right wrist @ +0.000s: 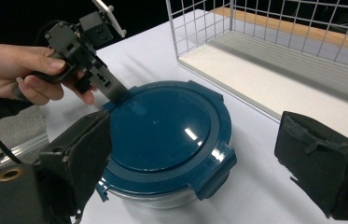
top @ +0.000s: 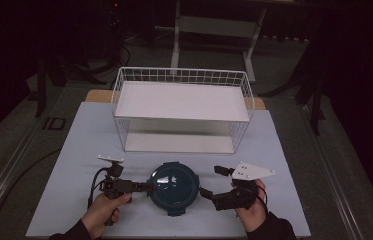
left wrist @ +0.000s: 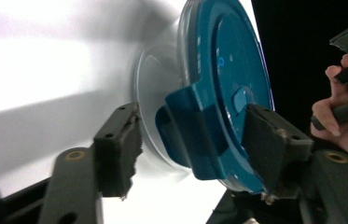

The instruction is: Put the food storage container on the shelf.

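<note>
A round clear container with a dark teal clip-on lid (top: pixel 173 186) (right wrist: pixel 162 126) sits near the table's front edge. My left gripper (top: pixel 149 186) (left wrist: pixel 195 149) is at its left rim, open. Its jaws straddle one of the lid's side clips (left wrist: pixel 188 126), one pad under the rim and the other over the lid top. In the right gripper view the left gripper's tip (right wrist: pixel 111 91) rests on the lid's far edge. My right gripper (top: pixel 203 191) (right wrist: pixel 202 163) is wide open at the container's right side, and a lid clip (right wrist: pixel 216 175) lies between its pads.
A white wire basket rack (top: pixel 181 102) (right wrist: pixel 255 42) with a white upper shelf and a lower floor stands behind the container. A pale sheet (top: pixel 89 150) covers the table. Dark floor and a table frame (top: pixel 214 25) lie beyond.
</note>
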Motion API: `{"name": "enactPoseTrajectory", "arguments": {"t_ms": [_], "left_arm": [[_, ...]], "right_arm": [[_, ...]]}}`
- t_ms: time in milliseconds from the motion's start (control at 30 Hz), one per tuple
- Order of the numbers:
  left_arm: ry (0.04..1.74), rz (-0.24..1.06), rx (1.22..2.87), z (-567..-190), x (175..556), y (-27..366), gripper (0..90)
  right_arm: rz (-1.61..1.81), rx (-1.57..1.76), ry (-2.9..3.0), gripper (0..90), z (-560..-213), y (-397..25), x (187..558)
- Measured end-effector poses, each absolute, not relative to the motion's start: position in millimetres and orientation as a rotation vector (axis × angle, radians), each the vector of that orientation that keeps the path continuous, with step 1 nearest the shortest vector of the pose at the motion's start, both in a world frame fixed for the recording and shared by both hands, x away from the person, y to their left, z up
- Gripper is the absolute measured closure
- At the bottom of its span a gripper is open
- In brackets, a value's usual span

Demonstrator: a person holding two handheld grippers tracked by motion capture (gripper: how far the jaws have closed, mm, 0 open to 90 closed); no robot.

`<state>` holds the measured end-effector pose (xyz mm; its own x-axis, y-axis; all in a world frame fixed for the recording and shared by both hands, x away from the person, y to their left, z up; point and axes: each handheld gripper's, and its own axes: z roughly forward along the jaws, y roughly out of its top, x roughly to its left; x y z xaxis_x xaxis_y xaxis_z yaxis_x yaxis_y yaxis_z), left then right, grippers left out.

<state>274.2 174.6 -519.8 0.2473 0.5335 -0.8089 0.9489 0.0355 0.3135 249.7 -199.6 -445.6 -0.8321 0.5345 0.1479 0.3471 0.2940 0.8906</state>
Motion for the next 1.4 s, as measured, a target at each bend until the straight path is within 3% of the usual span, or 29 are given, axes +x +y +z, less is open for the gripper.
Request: {"name": "enactPoseTrajectory", "arguments": {"t_ms": [167, 400, 833, 933, 1200, 1400], "left_arm": [[1.436, -0.648, 1.580, -524, 275, 174, 51.4], [1.421, -0.700, 1.565, -528, 277, 174, 52.8], [1.315, -0.574, 1.647, -517, 267, 168, 55.1], [1.289, -0.546, 1.669, -515, 264, 167, 55.2], [1.237, -0.502, 1.715, -509, 259, 164, 56.4], [1.214, -0.489, 1.732, -508, 257, 165, 56.8]], "right_arm": [[1.550, 0.830, 2.385, 11.0, -447, -199, 250], [1.551, 0.832, 2.410, 11.0, -449, -198, 251], [1.578, 1.194, 2.567, 10.0, -474, -200, 272], [1.591, 1.286, 2.602, 14.1, -483, -202, 276], [1.669, 1.464, 2.640, 39.4, -500, -208, 283], [1.680, 1.519, 2.691, 52.4, -506, -208, 284]]}}
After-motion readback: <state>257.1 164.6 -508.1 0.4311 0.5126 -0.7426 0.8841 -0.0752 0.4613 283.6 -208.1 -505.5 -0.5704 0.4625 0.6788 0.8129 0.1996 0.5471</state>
